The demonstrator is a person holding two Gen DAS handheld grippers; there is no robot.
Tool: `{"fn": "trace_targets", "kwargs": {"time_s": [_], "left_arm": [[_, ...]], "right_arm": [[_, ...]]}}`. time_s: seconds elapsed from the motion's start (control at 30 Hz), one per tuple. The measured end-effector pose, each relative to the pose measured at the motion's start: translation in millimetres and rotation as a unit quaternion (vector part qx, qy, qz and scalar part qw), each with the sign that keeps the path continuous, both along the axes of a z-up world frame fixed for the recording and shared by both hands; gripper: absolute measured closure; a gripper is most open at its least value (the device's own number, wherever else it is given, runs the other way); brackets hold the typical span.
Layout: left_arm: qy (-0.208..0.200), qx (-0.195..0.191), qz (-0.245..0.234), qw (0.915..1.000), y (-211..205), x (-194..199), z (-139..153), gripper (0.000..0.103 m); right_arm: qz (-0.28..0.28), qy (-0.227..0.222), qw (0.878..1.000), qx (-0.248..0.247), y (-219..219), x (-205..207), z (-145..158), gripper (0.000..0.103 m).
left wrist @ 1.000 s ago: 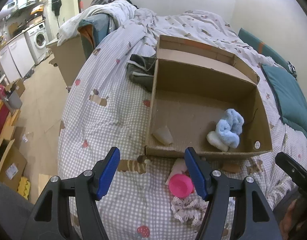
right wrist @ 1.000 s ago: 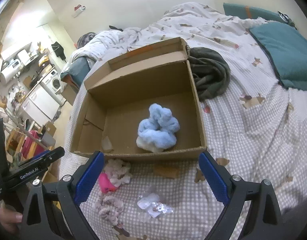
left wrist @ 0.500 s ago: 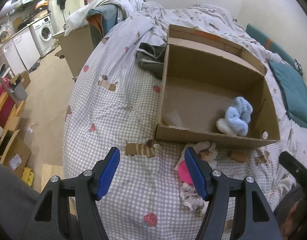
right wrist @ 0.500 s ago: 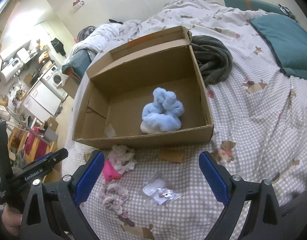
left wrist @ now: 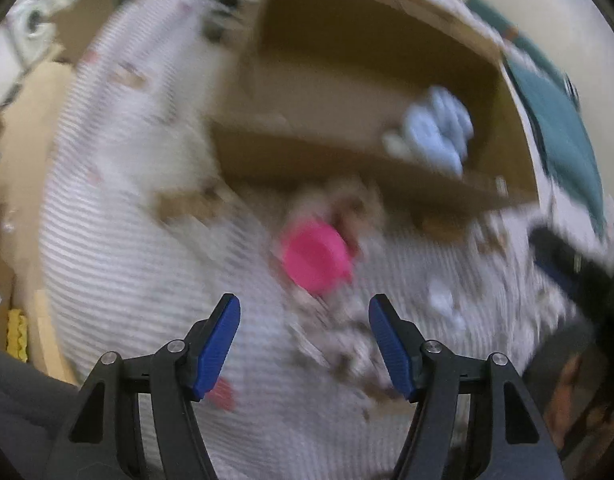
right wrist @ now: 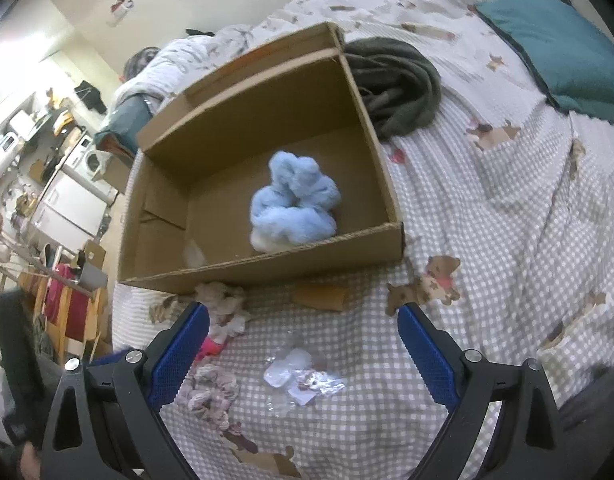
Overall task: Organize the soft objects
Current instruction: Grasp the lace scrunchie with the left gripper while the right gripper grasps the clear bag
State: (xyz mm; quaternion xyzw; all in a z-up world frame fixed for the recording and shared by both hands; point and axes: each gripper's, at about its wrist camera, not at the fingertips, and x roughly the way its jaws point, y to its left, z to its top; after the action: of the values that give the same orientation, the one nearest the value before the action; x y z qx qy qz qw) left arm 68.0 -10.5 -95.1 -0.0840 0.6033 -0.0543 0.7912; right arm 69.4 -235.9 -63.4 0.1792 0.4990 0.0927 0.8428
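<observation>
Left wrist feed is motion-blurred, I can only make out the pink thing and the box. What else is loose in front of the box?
Observer: A pale frilly scrunchie lies against the cardboard box front wall.
Operator: Only one?
Observer: No, a second scrunchie lies nearer the camera, on the bedspread.
Operator: White smear right of the pink?
Observer: A clear plastic packet, flat on the bedspread, framed by the spread fingers of the right gripper.

Both wrist views angled down, close – share cardboard box.
</observation>
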Motion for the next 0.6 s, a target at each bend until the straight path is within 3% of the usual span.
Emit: {"fn": "trace_targets", "kwargs": {"time_s": [0.2, 0.37, 0.5, 0.6], "left_arm": [[0.02, 0.025, -0.059, 0.9977, -37.7, -6.4, -22.1, 0.04], [0.026, 0.03, -0.069, 0.9968, -43.0, -7.2, -25.6, 0.087], [0.023, 0.019, -0.076, 0.9967, -41.7, -13.2, -14.3, 0.093], [-0.008, -0.009, -0.062, 0.998, -28.8, -20.0, 13.5, 0.093]], "right_arm": [[0.004, 0.035, 0.999, -0.007, 4.5, 7.5, -14.7, 0.002], [0.013, 0.039, 0.999, -0.017, 12.2, 10.0, -18.3, 0.002], [0.016, 0.043, 0.999, -0.016, 12.9, 11.0, -21.1, 0.002], [0.017, 0.047, 0.999, -0.014, 14.0, 11.3, -24.4, 0.002]]}}
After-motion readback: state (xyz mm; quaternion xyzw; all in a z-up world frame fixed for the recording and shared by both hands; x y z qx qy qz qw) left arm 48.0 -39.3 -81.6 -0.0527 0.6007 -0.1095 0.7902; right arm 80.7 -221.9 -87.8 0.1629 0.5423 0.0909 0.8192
